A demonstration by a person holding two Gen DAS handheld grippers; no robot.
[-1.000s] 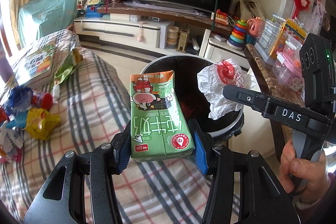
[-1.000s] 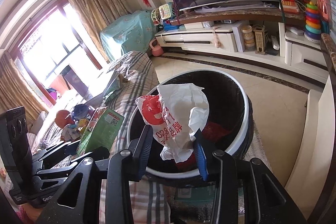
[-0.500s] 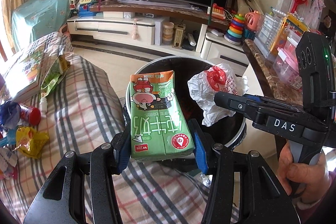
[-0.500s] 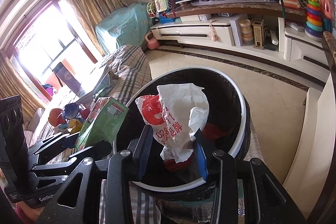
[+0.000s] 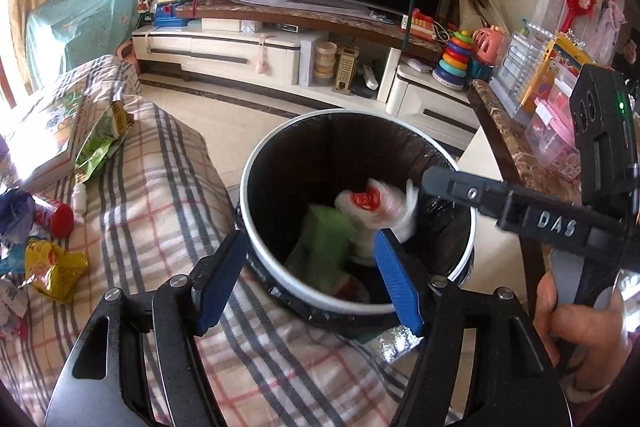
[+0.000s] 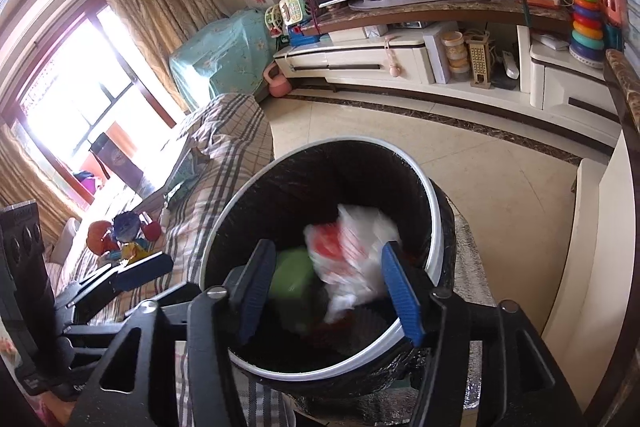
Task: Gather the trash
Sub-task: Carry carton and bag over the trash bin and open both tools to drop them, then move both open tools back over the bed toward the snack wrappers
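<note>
Both claws let go over the bin

Left of the left claw (image 5: 310, 277), wrappers (image 5: 54, 269) lie on the plaid sofa (image 5: 160, 211); ahead, green carton (image 5: 326, 247) and white bag (image 6: 356, 259) drop into the bin (image 5: 256, 163). Right claw (image 6: 328, 287) jaws are opening too, empty. Next: reach for the wrappers.

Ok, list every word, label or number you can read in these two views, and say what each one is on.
"DAS": white letters on the right gripper, on its black arm, in the left wrist view.
Green carton in the trash bin: blurred, unreadable.
White wrapper with red print: blurred, unreadable.
Book and green snack packet on the plaid cloth: print too small.
Left gripper: lettering cut off at the frame edge, unreadable.
</note>
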